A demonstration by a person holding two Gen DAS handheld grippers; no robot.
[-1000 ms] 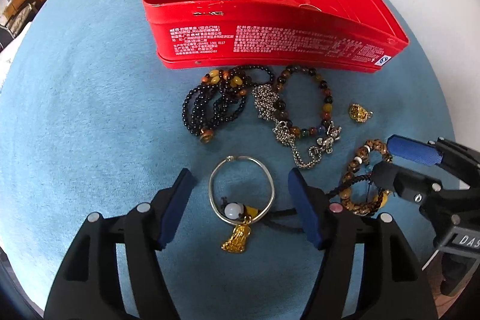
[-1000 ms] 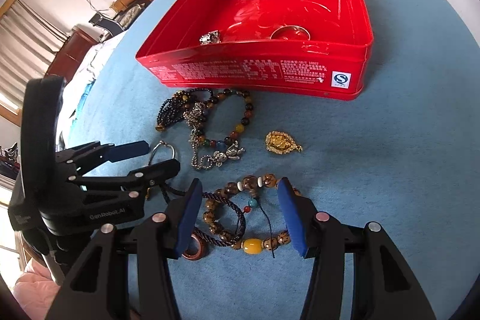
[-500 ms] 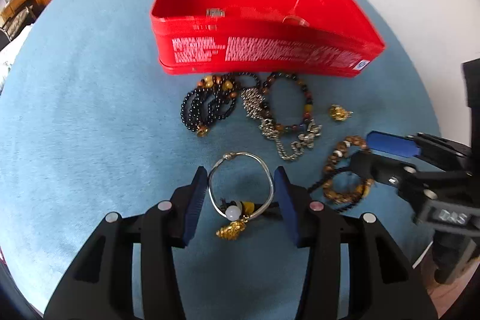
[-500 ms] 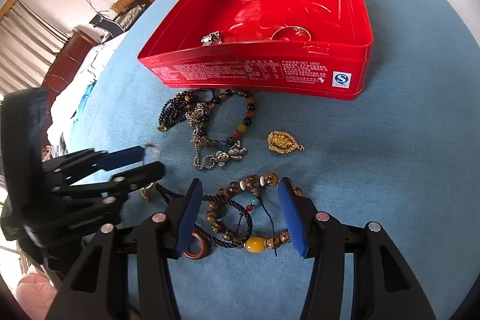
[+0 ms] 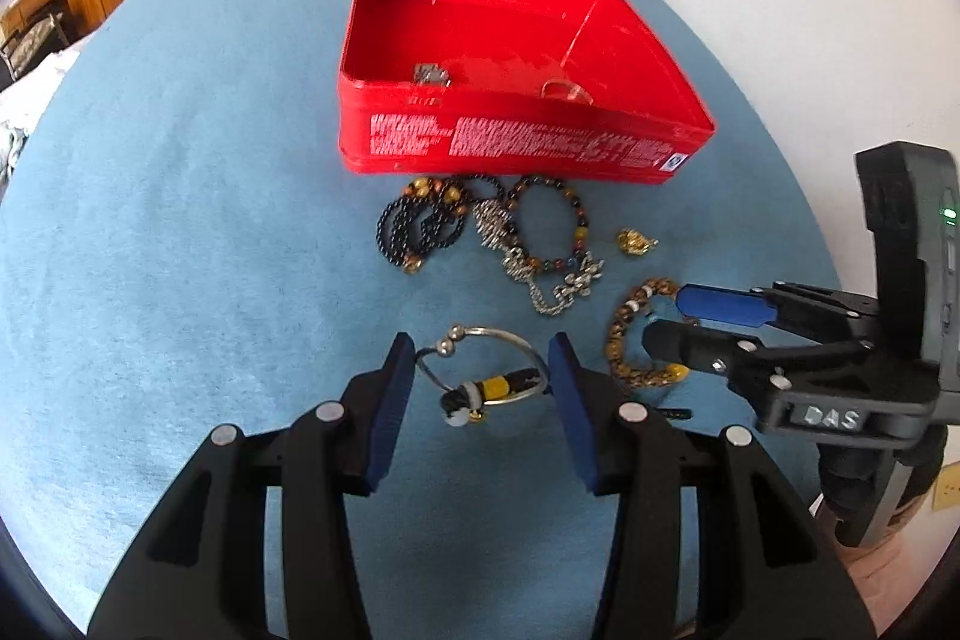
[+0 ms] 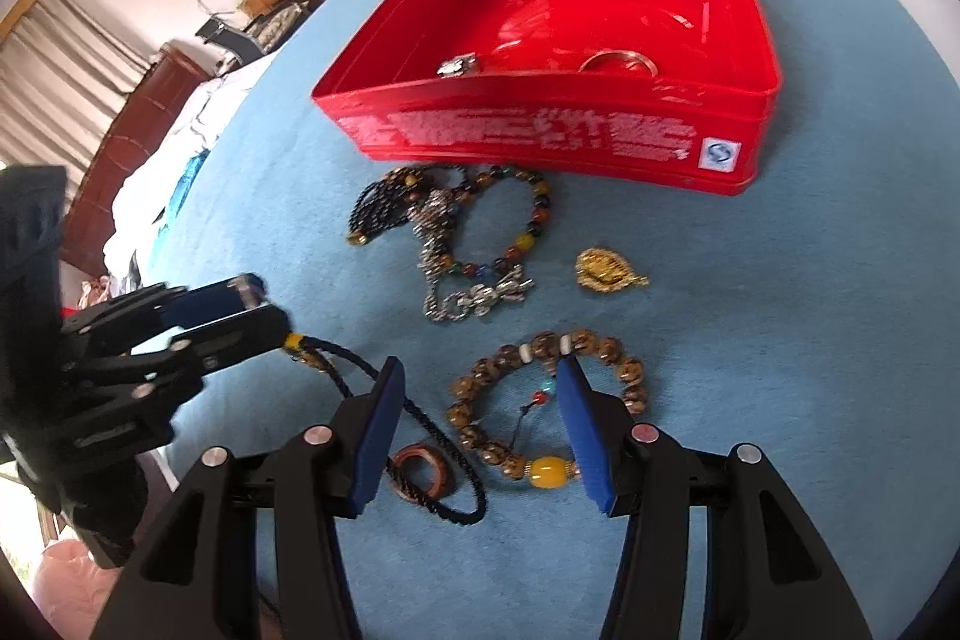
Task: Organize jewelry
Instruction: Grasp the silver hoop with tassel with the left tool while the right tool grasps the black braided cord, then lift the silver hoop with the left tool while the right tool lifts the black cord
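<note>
My left gripper [image 5: 483, 370] is shut on a silver bangle [image 5: 486, 337] with yellow and white charms and holds it lifted above the blue cloth; a dark cord [image 6: 360, 367] trails from it to a brown ring [image 6: 423, 472]. My right gripper [image 6: 477, 394] is open over a brown bead bracelet [image 6: 606, 349] with a yellow bead. The red tin [image 5: 522, 142] stands beyond, with a silver piece [image 6: 457, 65] and a ring [image 6: 618, 61] inside.
Between the tin and grippers lie a black bead bracelet [image 5: 414, 226], a multicolour bead bracelet [image 5: 549, 220], a silver chain [image 5: 528, 274] and a gold pendant [image 6: 606, 271]. The blue cloth [image 5: 180, 220] ends at a white edge on the right.
My left gripper closed on the silver bangle and raised it, pulling back from the tin. The cord now stretches up from the cloth. My right gripper stayed over the brown bracelet.
</note>
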